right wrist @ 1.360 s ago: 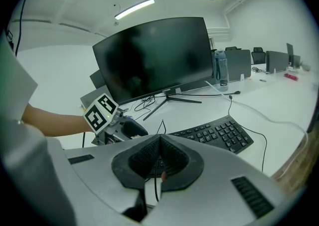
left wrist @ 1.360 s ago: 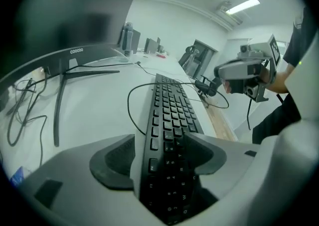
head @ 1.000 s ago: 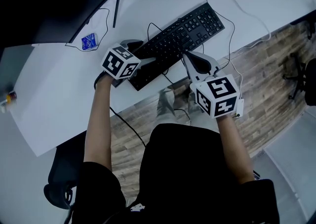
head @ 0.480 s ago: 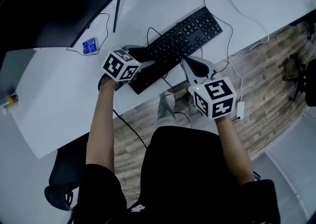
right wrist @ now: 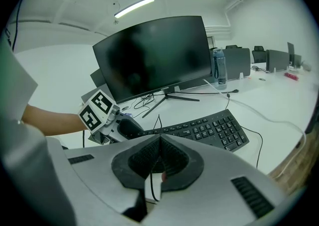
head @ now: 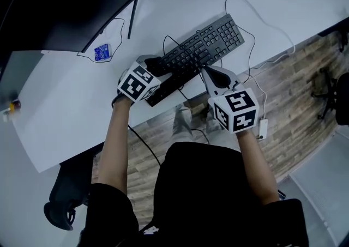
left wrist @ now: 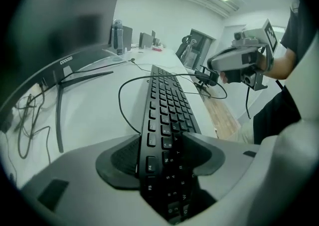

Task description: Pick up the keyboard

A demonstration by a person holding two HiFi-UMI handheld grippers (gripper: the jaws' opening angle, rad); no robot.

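Note:
The black keyboard [head: 202, 49] lies slantwise on the white desk [head: 71, 109]. My left gripper [head: 155, 68] is at its left end. In the left gripper view the keyboard [left wrist: 167, 105] runs away between the two pads, which have just been closing and now press on its long edges around the gripper's middle [left wrist: 159, 157]. My right gripper [head: 210, 71] sits at the desk's front edge beside the keyboard's middle, jaws shut with nothing held. From the right gripper view [right wrist: 159, 162] I see the keyboard [right wrist: 209, 127] beyond the closed pads.
A dark curved monitor [head: 65, 0] on a thin-legged stand [head: 131, 6] fills the back left. A blue packet [head: 101, 52] lies near it. Cables, one white [head: 262, 14], run across the desk's right. A water bottle [right wrist: 222, 68] stands behind.
The left gripper's jaws have drawn in onto the keyboard's left end and its cube has rolled a little. The right gripper has kept its place.

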